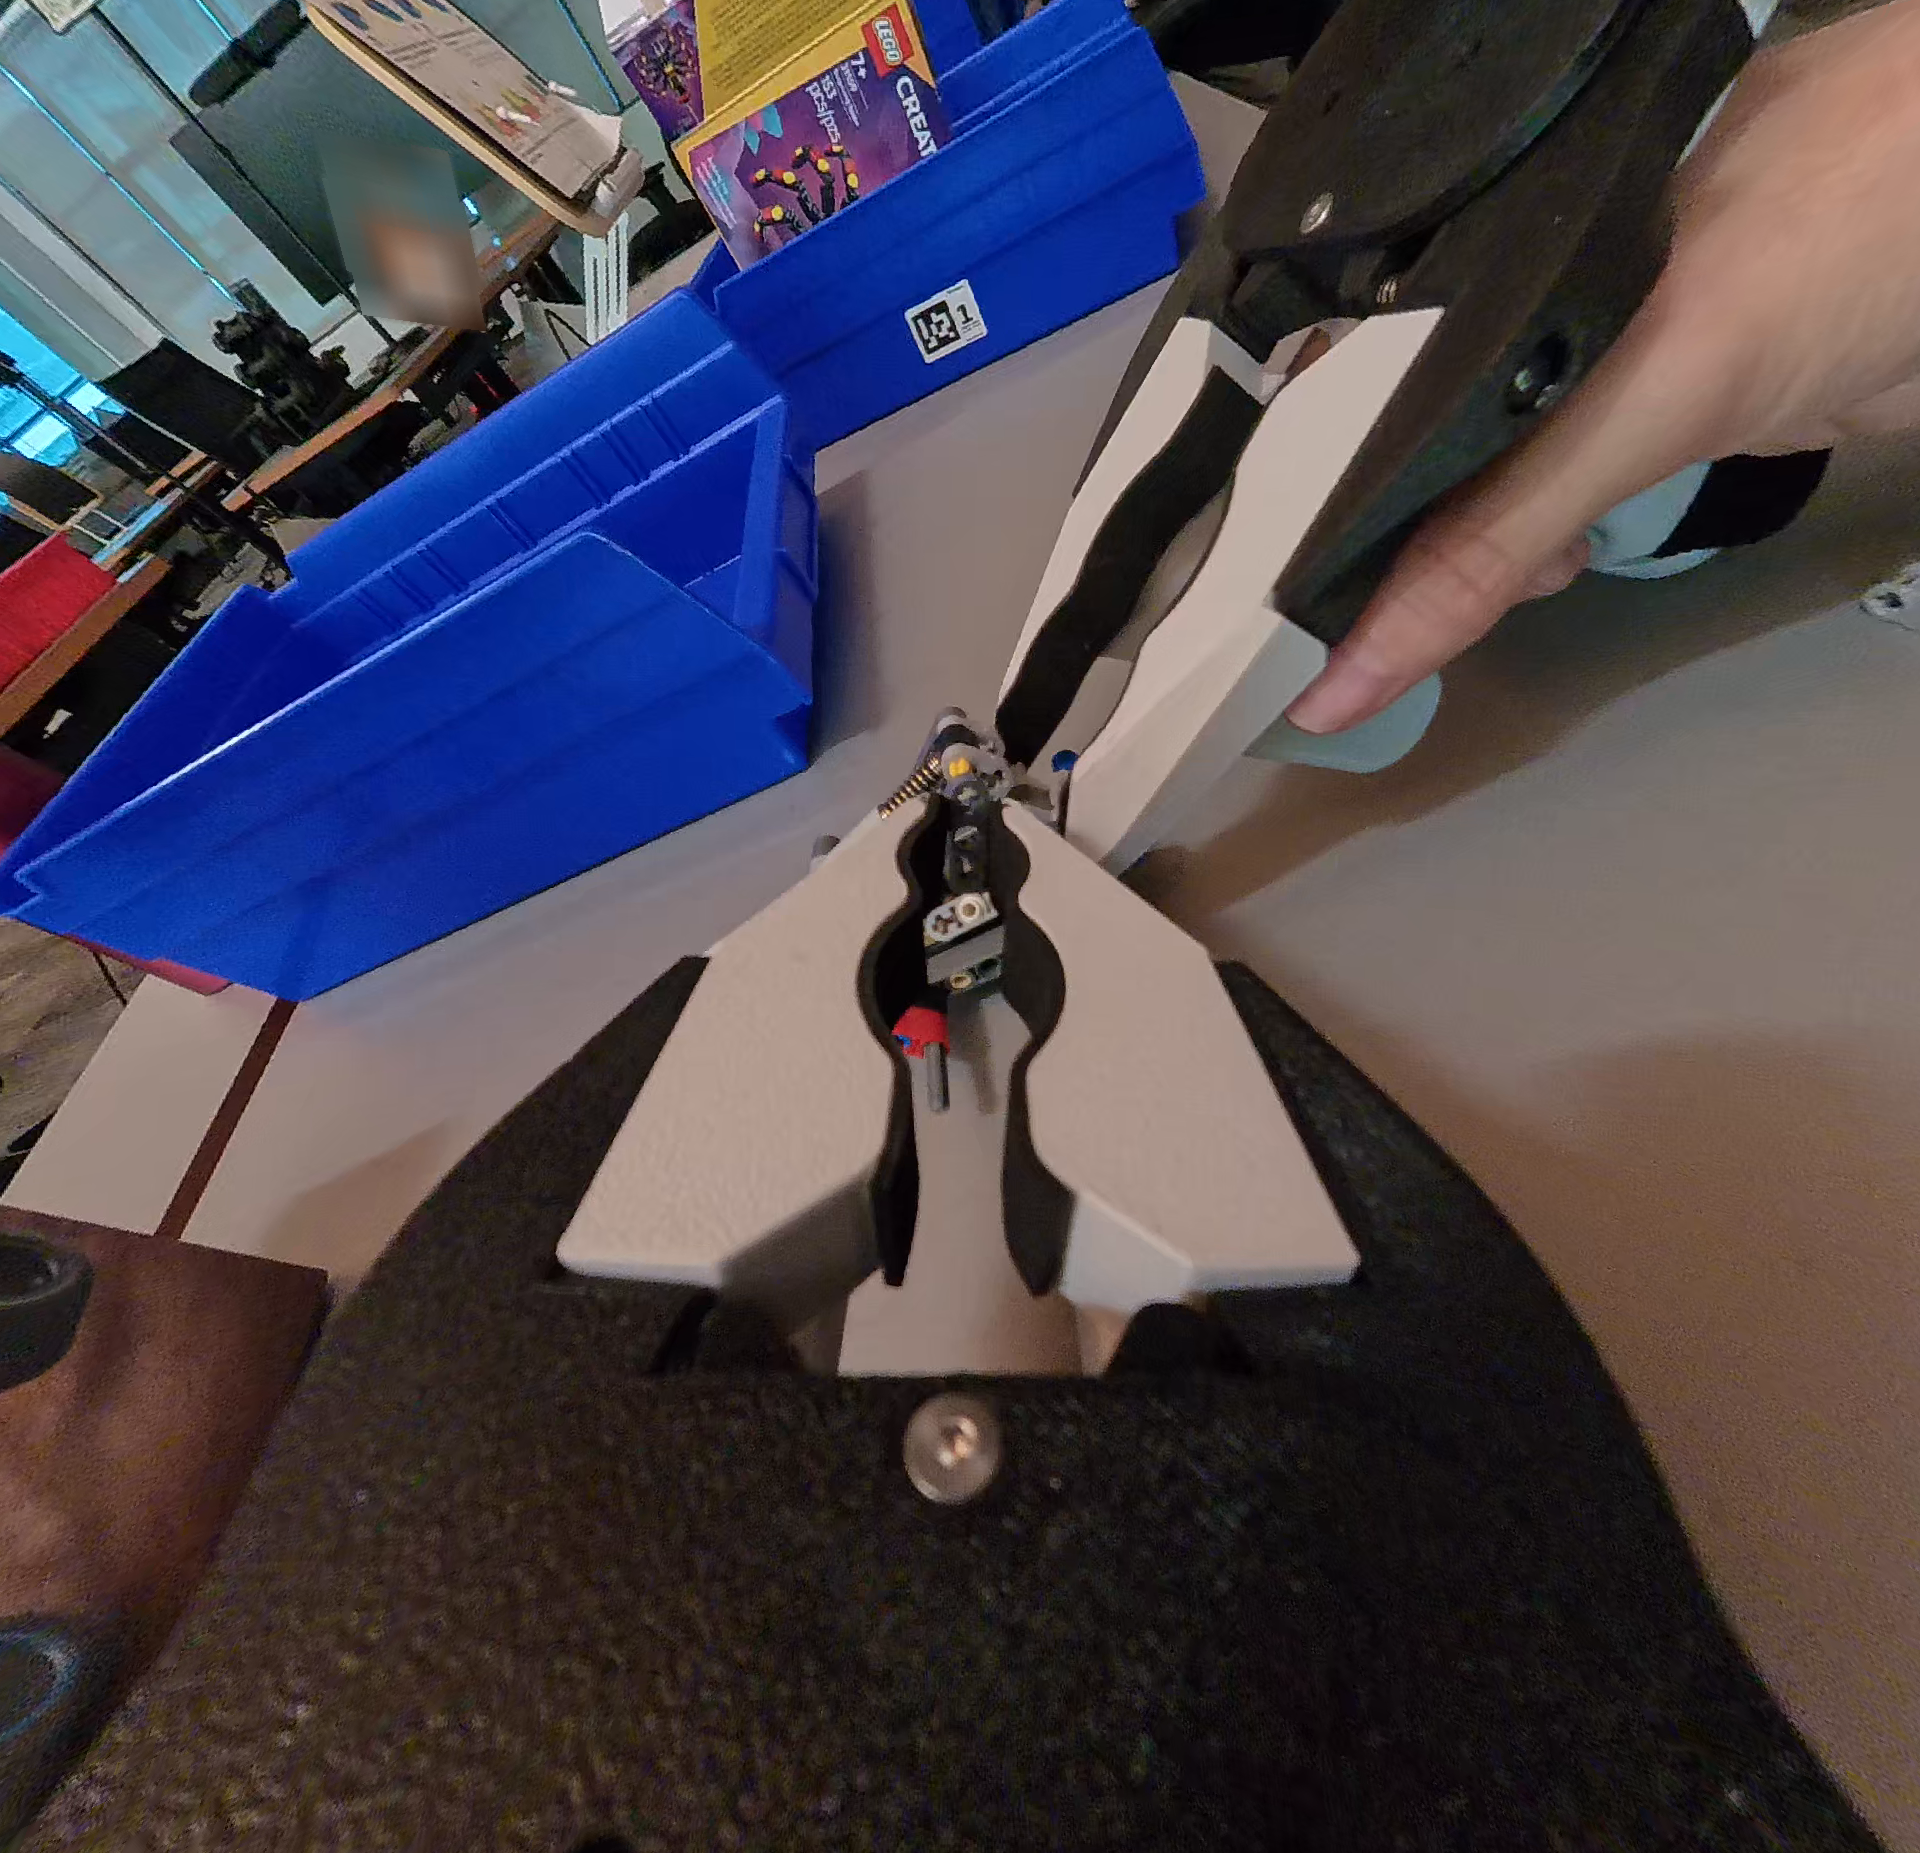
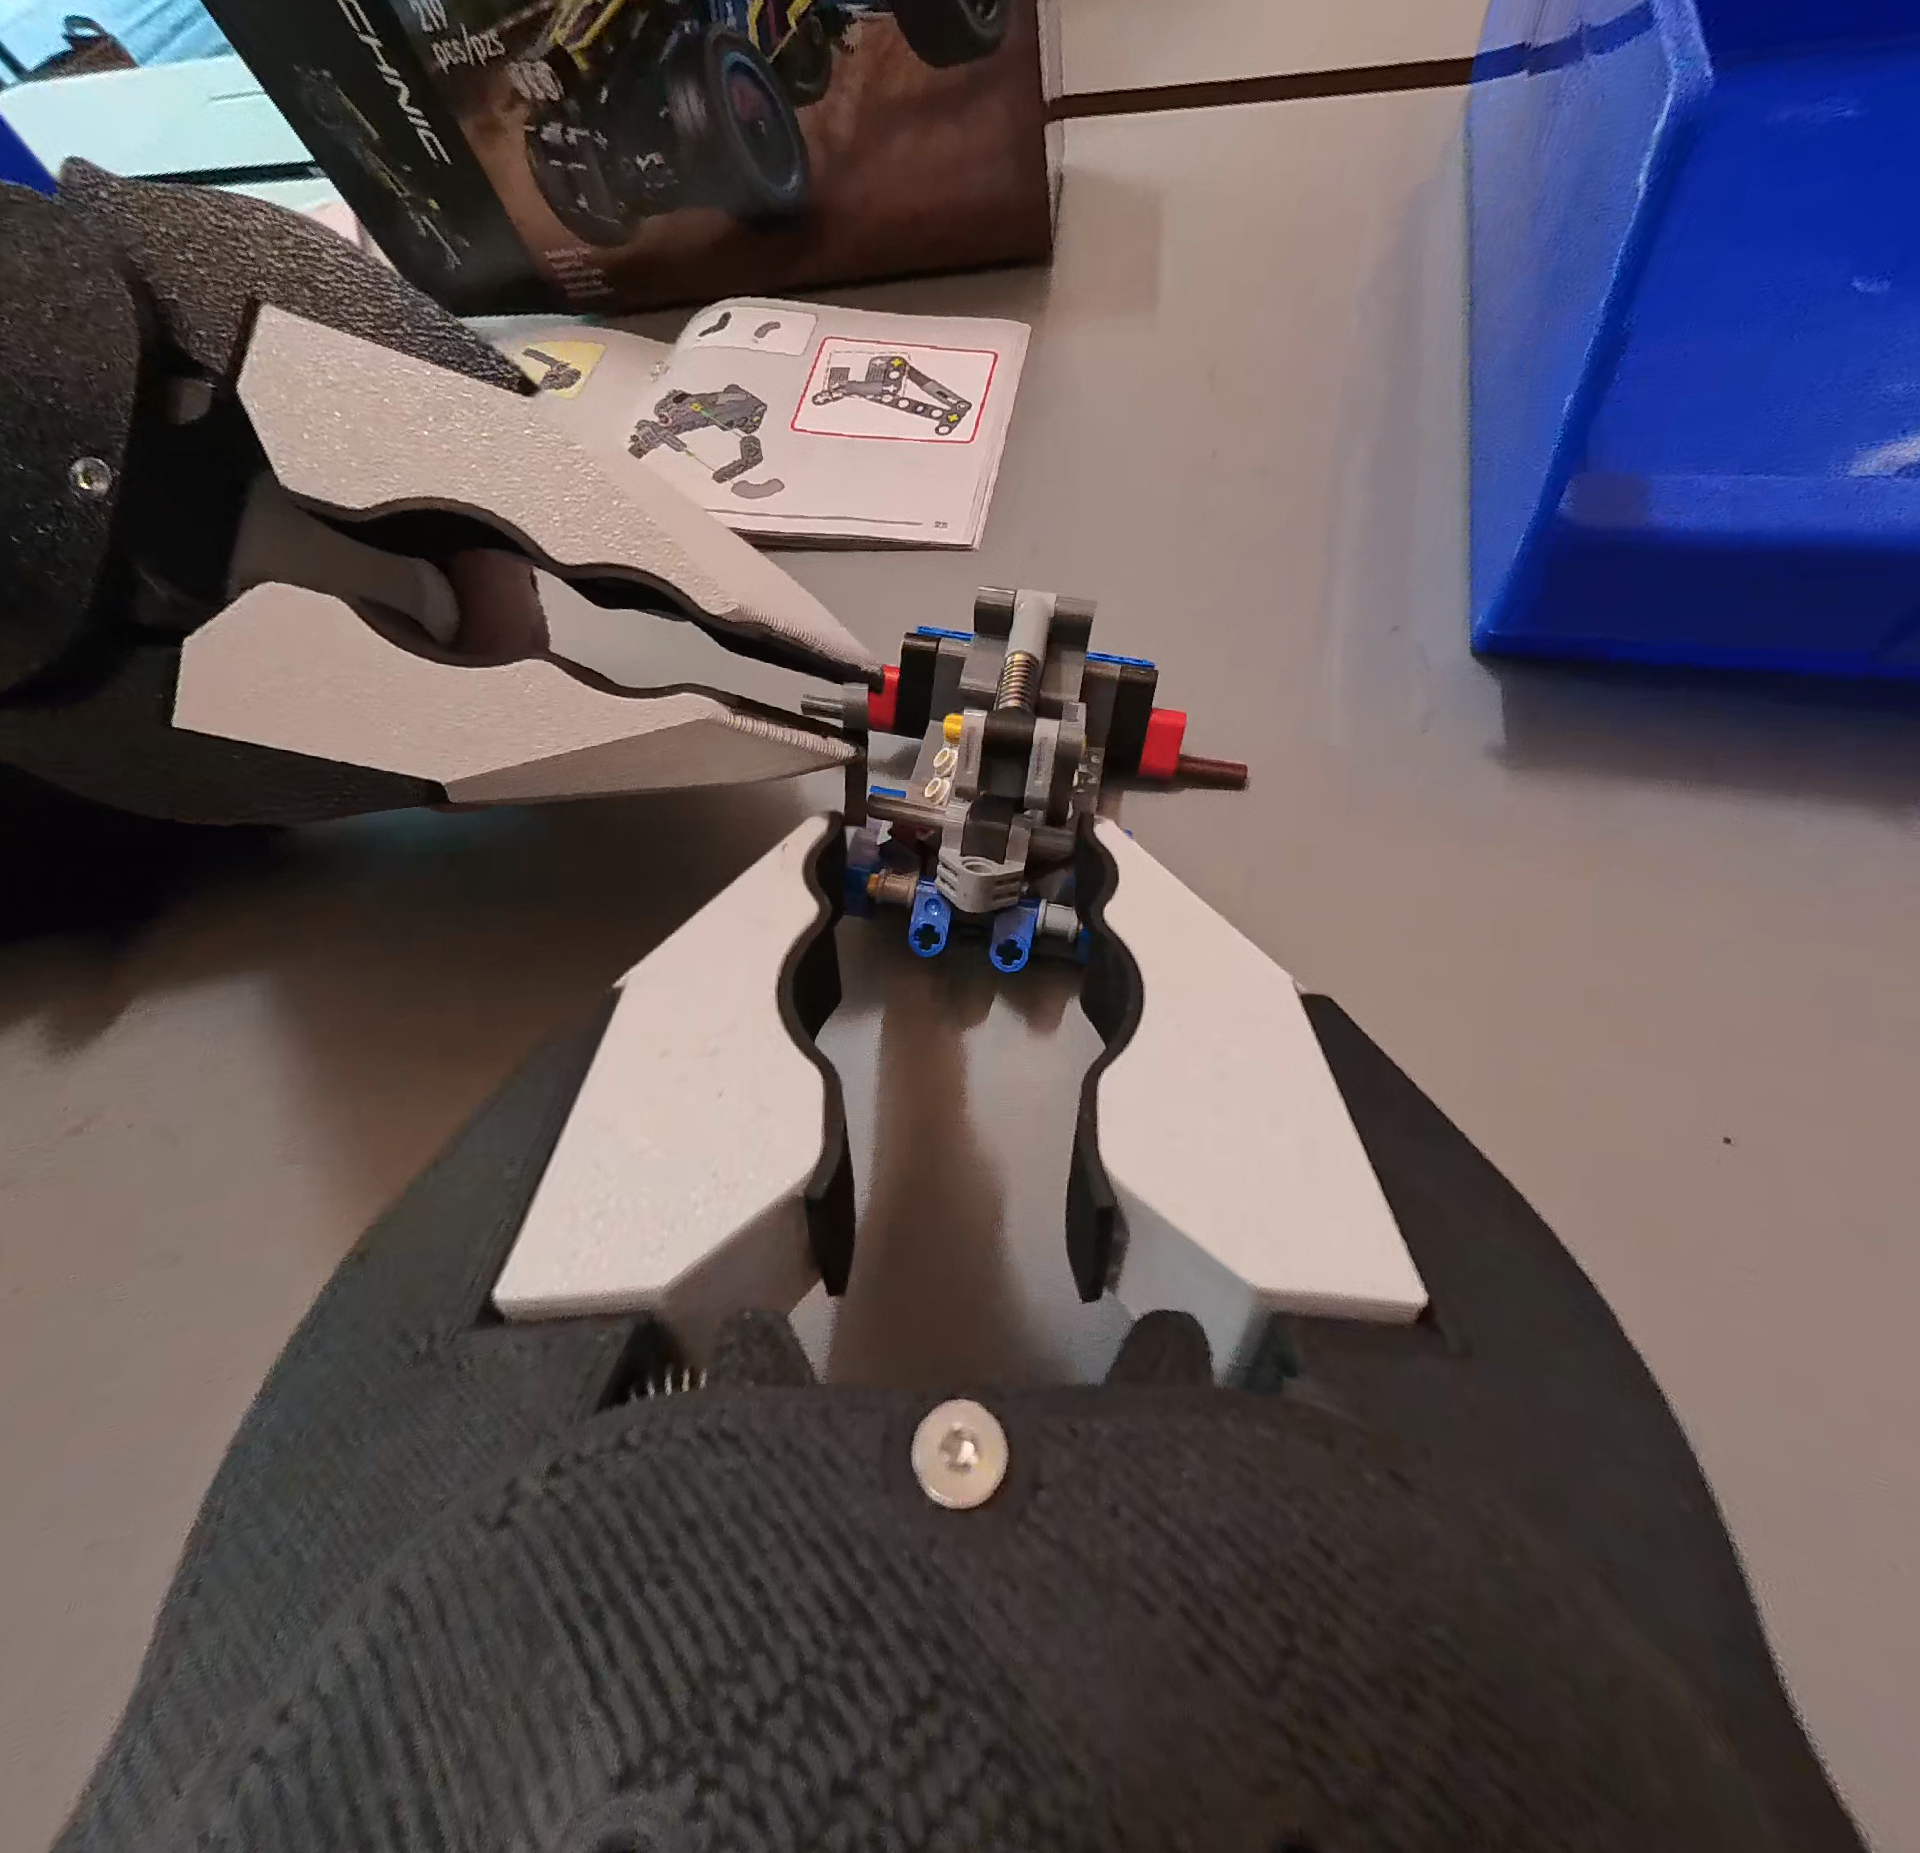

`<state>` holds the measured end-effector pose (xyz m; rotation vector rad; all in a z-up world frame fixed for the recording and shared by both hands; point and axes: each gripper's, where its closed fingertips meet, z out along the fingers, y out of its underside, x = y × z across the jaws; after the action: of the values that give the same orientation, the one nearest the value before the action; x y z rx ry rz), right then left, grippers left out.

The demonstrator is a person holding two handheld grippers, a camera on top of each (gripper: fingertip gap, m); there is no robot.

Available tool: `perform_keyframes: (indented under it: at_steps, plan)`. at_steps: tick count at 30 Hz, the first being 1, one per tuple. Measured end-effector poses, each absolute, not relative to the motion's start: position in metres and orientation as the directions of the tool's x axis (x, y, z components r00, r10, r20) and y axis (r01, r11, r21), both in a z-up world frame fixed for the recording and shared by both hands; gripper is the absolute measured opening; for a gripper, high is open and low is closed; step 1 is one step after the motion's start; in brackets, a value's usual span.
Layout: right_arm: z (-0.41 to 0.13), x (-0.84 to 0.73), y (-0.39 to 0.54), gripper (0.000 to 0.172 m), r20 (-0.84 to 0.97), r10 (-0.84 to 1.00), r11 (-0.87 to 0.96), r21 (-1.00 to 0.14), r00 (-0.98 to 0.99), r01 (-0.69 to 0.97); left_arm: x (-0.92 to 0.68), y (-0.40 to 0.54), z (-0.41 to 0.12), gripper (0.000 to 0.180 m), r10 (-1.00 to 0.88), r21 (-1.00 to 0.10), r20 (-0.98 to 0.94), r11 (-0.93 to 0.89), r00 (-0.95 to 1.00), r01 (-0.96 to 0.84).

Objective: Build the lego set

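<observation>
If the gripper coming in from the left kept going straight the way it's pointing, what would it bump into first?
It already meets the small brick model: the left gripper has its tips closed on a grey pin beside the red piece on the model's side. Going straight on, it would likely push into the model itself.

Smooth grey table (image 2: pixel 1351 972), open paper instruction booklet (image 2: pixel 862 421) upper centre of the right wrist view, dark cardboard toy box (image 2: pixel 644 110) behind it, blue plastic bin (image 2: pixel 1704 349) at right, small multicoloured brick assembly (image 2: pixel 997 764) mid-frame, two more blue plastic bins (image 1: pixel 499 681) left in the left wrist view
</observation>
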<state>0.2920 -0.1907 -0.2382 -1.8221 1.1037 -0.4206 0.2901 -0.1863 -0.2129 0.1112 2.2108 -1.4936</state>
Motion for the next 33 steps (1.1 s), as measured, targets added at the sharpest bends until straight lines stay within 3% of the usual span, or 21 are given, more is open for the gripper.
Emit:
perform_keyframes:
  at_steps: [11, 12, 18, 24, 29, 33]
  plan:
    - [-0.24, 0.296, -0.193, 0.041, -0.097, -0.838, -0.214, -0.847, 0.537, -0.486, 0.292, -0.187, -0.215, 0.004, -0.173, -0.851, -0.426, 0.411, -0.888, 0.328]
    - [-0.24, 0.295, -0.193, 0.026, -0.089, -0.835, -0.223, -0.847, 0.542, -0.482, 0.291, -0.187, -0.214, 0.004, -0.165, -0.852, -0.427, 0.403, -0.889, 0.334]
    - [-0.244, 0.292, -0.191, 0.025, -0.02, -0.821, -0.298, -0.838, 0.571, -0.457, 0.29, -0.187, -0.212, 0.003, -0.132, -0.858, -0.418, 0.382, -0.899, 0.343]
    - [-0.251, 0.288, -0.194, 0.036, -0.007, -0.813, -0.337, -0.81, 0.582, -0.479, 0.295, -0.176, -0.215, 0.003, -0.118, -0.89, -0.301, 0.391, -0.946, 0.234]
    - [-0.248, 0.283, -0.197, 0.043, -0.019, -0.794, -0.334, -0.822, 0.608, -0.461, 0.275, -0.167, -0.244, 0.004, -0.036, -0.839, 0.081, 0.536, -0.996, -0.088]
    - [-0.25, 0.276, -0.2, 0.041, -0.01, -0.792, -0.356, -0.805, 0.61, -0.475, 0.277, -0.163, -0.249, 0.004, -0.055, -0.822, 0.065, 0.563, -0.996, -0.085]
